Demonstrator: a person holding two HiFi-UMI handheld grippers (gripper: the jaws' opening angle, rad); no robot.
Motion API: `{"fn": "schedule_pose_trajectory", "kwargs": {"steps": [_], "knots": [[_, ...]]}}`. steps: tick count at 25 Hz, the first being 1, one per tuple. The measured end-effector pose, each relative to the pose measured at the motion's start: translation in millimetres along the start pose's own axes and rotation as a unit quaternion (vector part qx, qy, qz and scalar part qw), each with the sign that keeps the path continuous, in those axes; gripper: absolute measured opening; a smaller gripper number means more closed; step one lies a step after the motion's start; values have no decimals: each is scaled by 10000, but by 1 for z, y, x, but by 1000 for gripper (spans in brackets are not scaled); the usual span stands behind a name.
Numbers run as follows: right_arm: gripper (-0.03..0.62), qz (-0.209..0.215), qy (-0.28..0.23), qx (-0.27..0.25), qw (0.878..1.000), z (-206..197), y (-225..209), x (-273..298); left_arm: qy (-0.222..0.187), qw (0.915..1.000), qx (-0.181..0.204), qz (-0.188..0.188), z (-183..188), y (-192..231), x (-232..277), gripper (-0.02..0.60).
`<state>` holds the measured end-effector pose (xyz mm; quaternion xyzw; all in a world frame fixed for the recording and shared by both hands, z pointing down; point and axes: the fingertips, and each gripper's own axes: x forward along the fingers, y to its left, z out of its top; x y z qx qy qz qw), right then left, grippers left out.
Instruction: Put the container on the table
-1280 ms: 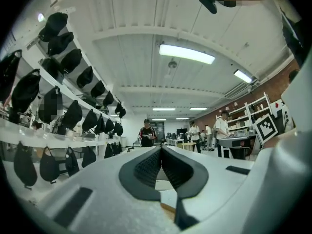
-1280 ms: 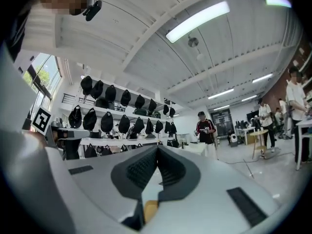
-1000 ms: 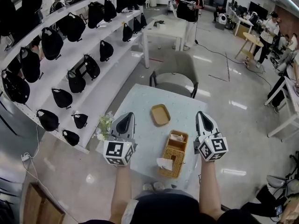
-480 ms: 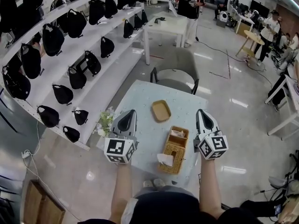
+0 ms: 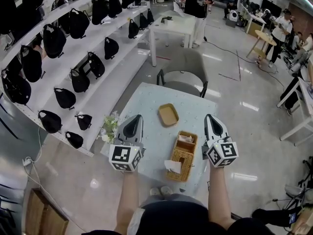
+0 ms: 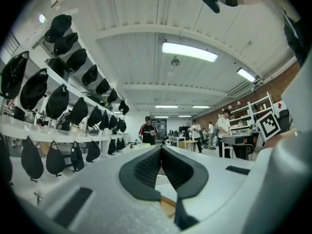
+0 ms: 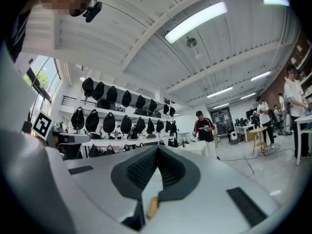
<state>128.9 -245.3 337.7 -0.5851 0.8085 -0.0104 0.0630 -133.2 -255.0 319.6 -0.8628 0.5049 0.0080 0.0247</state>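
A shallow tan container lies on the pale table, toward its far side. Nearer me stands a long wicker basket with white tissue in it. My left gripper hovers over the table's left part, shut and holding nothing. My right gripper hangs over the right edge, beside the basket, also shut and holding nothing. In the left gripper view the left gripper has its pads meeting at the tips. The right gripper looks the same in the right gripper view. Neither gripper touches the container or the basket.
A small pot of flowers stands at the table's left edge. A grey chair is at the far side. Shelves of black caps run along the left. Beyond are a white table and a standing person.
The head view has shifted slightly. Both grippers stay shut in about the same places, and the container and basket have not moved.
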Motion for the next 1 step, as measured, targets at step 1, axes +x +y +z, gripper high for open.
{"fn": "schedule_pose_trajectory", "kwargs": {"steps": [1], "knots": [[-2,0,-1,6,10000,-1,1,0,0,10000,-2,1,-1,1,0,8]]}}
